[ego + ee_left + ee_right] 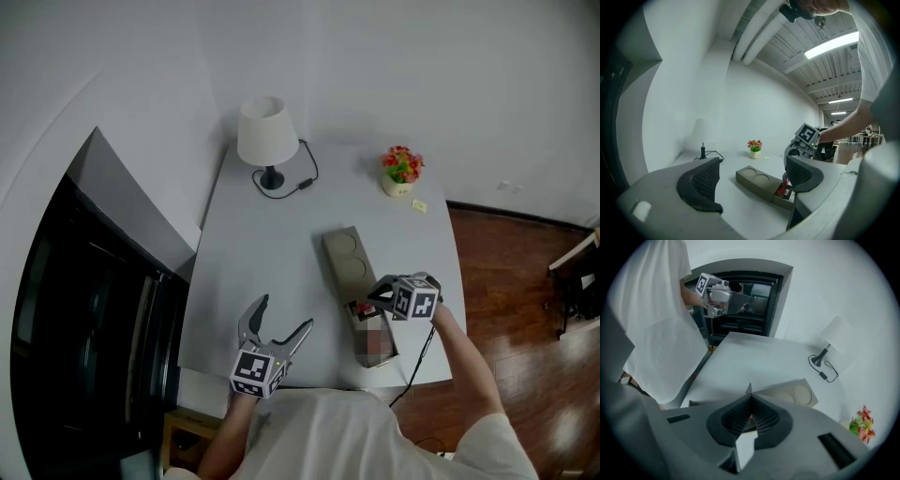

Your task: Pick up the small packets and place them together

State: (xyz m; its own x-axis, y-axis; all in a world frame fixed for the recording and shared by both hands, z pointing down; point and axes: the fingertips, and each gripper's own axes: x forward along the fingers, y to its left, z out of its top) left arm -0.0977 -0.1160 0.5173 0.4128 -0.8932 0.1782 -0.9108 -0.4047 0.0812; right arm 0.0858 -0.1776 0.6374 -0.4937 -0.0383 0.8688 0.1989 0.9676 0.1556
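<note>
A long olive-grey box with two round recesses lies on the white table, with its near end open. Red small packets show in that open end. My right gripper hangs over the open end, shut on a small packet. The left gripper view shows the held packet as a red strip under the right gripper. In the right gripper view a thin sliver sticks out past the shut right gripper, above the box. My left gripper is open and holds nothing, near the table's front edge. From it, the box lies ahead.
A white lamp with its black cord stands at the back of the table. At the back right are a potted flower and a small yellow item. A dark cabinet is at the left. Wooden floor lies to the right.
</note>
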